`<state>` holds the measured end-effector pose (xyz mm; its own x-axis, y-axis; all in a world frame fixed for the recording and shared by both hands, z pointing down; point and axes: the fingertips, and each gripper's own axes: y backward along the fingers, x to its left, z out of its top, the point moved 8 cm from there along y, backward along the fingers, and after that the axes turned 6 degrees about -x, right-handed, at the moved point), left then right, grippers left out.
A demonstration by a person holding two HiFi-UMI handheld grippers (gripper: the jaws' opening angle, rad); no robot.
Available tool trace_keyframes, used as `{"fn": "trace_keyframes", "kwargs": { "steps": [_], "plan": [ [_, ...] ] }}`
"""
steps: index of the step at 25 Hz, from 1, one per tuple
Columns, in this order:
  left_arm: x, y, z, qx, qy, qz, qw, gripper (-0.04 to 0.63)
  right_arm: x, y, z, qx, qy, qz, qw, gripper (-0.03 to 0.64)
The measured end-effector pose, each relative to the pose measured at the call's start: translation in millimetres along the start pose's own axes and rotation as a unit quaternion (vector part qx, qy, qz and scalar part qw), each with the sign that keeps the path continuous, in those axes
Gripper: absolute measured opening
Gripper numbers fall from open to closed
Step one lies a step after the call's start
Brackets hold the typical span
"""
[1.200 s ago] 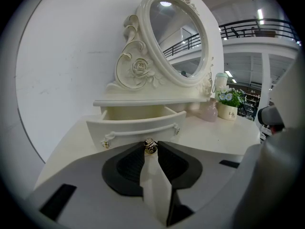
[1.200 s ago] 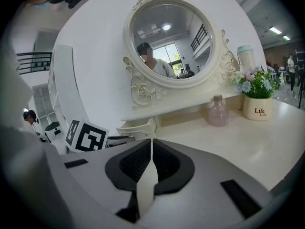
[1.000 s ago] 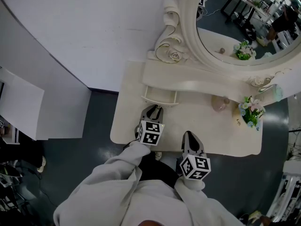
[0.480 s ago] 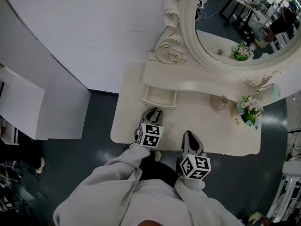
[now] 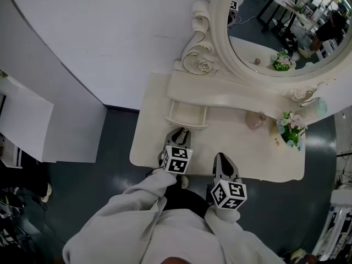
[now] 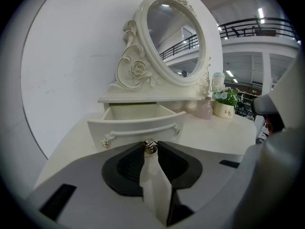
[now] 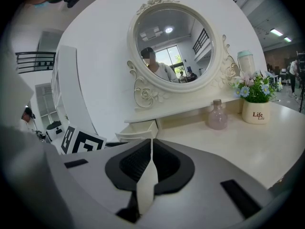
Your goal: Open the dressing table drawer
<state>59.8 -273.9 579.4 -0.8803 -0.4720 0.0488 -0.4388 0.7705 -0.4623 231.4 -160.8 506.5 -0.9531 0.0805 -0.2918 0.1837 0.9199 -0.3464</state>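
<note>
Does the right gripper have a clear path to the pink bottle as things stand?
Likely yes: the right gripper is shut on nothing, and only bare tabletop lies between it and the pink bottle; the flower pot stands aside.

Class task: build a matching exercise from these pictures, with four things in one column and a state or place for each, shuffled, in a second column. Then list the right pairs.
Column one:
1. drawer
2. left gripper
3. right gripper
4. pink bottle

Column two:
A. jaws together, nothing between them
B. pulled out
C. stands beside the flower pot
D. clamped on the knob

Pairs: 1-B, 2-D, 3-A, 4-C
</note>
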Motion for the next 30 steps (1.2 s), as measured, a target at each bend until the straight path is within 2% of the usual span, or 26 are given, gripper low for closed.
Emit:
{"fn": "trace_keyframes", "kwargs": {
  "steps": [4,6,9,10,22,26,30],
  "plan": [
    [1,-1,1,-0.004,0.005,-0.001,1.0,0.103,-2,2,1,-0.005,-0.001,-0.001,1.0,0.038],
    [1,-2,2,0.005,0.02,-0.007,0.9998,0.104,-2,3,2,-0.007,-0.003,-0.001,1.0,0.039],
    [1,1,2,0.009,0.058,-0.02,0.9981,0.22,-1,5,2,-0.011,-0.006,0.001,1.0,0.039],
    [1,3,2,0.007,0.066,-0.024,0.9975,0.241,-1,5,2,-0.013,-0.006,0.003,1.0,0.038],
    [-1,51,3,0.008,0.109,-0.074,0.9913,0.245,5,9,3,-0.029,-0.009,0.018,0.999,0.039],
    [6,68,13,-0.011,0.109,-0.083,0.9905,0.245,10,7,5,-0.037,-0.008,0.023,0.999,0.038],
    [19,90,30,-0.051,0.11,-0.073,0.9899,0.245,16,5,8,-0.047,-0.005,0.032,0.998,0.039]
  ]
}}
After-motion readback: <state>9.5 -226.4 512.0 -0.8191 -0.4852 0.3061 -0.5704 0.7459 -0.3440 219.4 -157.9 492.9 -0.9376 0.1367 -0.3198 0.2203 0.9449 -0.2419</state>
